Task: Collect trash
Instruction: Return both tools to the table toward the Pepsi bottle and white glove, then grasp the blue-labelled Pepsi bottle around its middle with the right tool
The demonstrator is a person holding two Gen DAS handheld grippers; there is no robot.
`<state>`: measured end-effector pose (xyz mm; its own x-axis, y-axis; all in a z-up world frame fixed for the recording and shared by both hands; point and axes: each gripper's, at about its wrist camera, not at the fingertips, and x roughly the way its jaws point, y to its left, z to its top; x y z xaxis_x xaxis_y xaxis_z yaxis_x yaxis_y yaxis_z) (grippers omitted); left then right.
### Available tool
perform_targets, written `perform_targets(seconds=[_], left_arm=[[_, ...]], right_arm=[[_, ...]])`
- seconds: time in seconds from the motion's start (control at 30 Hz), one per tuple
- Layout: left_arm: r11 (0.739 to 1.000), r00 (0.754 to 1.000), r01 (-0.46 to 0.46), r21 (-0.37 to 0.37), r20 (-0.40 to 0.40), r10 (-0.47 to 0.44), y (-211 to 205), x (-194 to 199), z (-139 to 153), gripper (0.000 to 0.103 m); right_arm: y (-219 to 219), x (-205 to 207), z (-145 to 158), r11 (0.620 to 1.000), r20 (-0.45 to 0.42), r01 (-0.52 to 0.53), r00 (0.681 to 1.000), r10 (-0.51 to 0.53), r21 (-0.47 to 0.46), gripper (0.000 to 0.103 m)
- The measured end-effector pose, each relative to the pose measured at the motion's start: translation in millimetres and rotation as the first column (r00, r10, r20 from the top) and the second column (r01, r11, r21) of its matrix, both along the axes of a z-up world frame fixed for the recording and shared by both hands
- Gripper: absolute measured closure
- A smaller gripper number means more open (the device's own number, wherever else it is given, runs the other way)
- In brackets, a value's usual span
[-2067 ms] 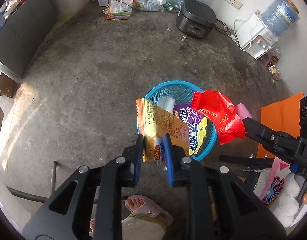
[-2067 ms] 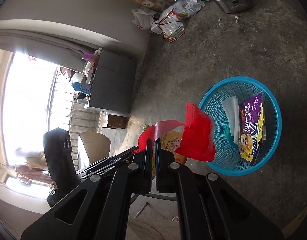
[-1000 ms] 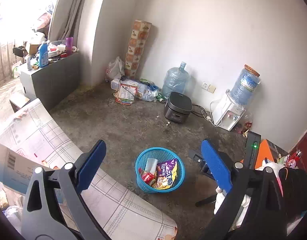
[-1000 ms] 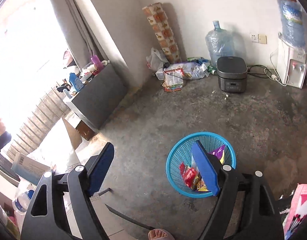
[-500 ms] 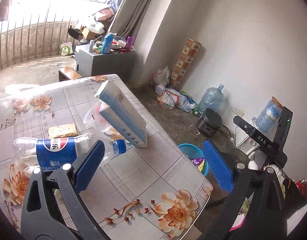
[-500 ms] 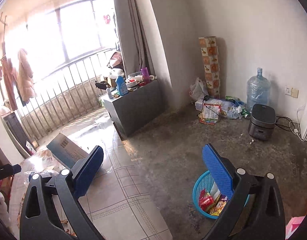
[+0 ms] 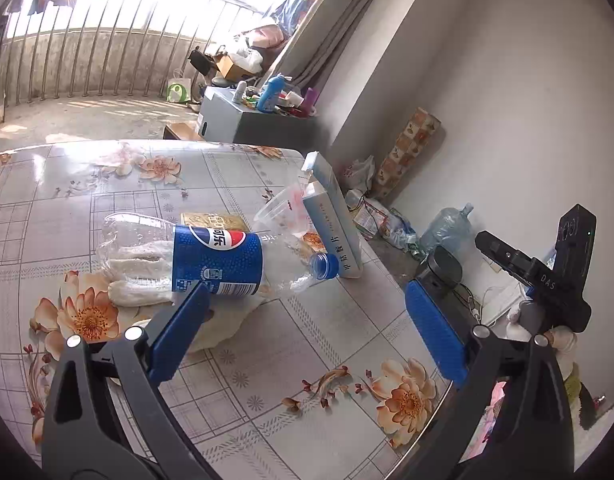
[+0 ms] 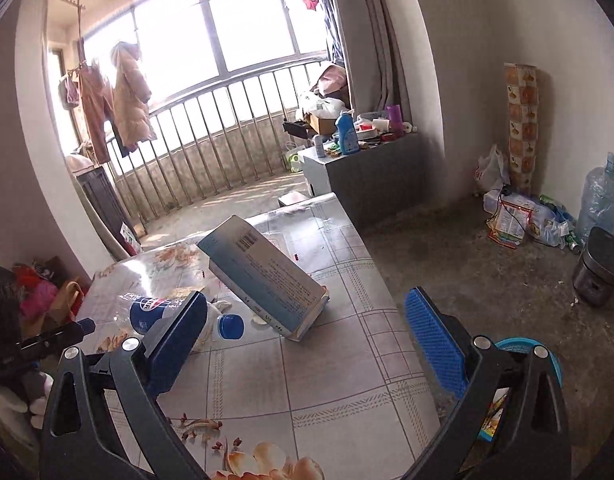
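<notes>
Both grippers hang wide open and empty over the flowered table: the left gripper with its blue pads spread above the tablecloth, the right gripper spread just as wide. Just past the left gripper's near finger an empty cola bottle lies on its side, blue cap touching a light blue box that leans tilted on the table, with a clear plastic cup tipped against it. Farther off, the blue basket sits on the floor beyond the table edge.

Blue basket mostly behind tongs
</notes>
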<state>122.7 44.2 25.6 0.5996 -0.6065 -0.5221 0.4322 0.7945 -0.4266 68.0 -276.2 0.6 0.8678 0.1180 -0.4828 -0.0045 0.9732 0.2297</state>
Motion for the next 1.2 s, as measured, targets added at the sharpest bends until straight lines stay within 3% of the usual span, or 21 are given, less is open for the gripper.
perform_targets(seconds=[0.2,0.33,0.37,0.5,0.63,0.73,0.8,0.97,1.1,1.2], left_arm=[[0.999,0.999,-0.034,0.02,-0.028,0.035,17,1,-21,0.009],[0.997,0.997,-0.07,0.027,-0.04,0.071,33,0,-33,0.009],[0.997,0.996,-0.079,0.027,-0.045,0.08,37,0,-36,0.012],[0.993,0.99,-0.104,0.056,-0.092,0.109,50,6,-49,0.039],[0.992,0.984,-0.113,0.048,-0.134,0.119,62,14,-61,0.056],[0.992,0.98,-0.12,0.036,-0.155,0.124,67,17,-67,0.062],[0.992,0.978,-0.119,0.032,-0.171,0.123,69,18,-71,0.068],[0.993,0.972,-0.113,0.011,-0.205,0.113,77,23,-81,0.079],[0.993,0.968,-0.114,0.005,-0.224,0.112,81,24,-85,0.087],[0.994,0.967,-0.11,-0.006,-0.232,0.106,83,20,-87,0.087]], right_arm=[[40,35,-2,0.975,-0.032,-0.217,0.975,0.219,0.048,0.006],[86,68,-3,0.91,-0.075,-0.41,0.907,0.414,0.059,0.007],[101,76,-3,0.891,-0.094,-0.452,0.886,0.454,0.044,0.007],[159,101,-11,0.799,-0.194,-0.596,0.795,0.574,-0.078,0.007],[203,119,-25,0.707,-0.308,-0.688,0.716,0.627,-0.161,0.011],[226,132,-38,0.654,-0.4,-0.725,0.677,0.617,-0.217,0.014],[234,137,-44,0.629,-0.442,-0.731,0.672,0.594,-0.266,0.014],[236,147,-56,0.598,-0.534,-0.755,0.634,0.559,-0.27,0.019],[230,145,-53,0.611,-0.547,-0.753,0.627,0.554,-0.244,0.024],[222,142,-49,0.628,-0.561,-0.761,0.595,0.576,-0.162,0.029]])
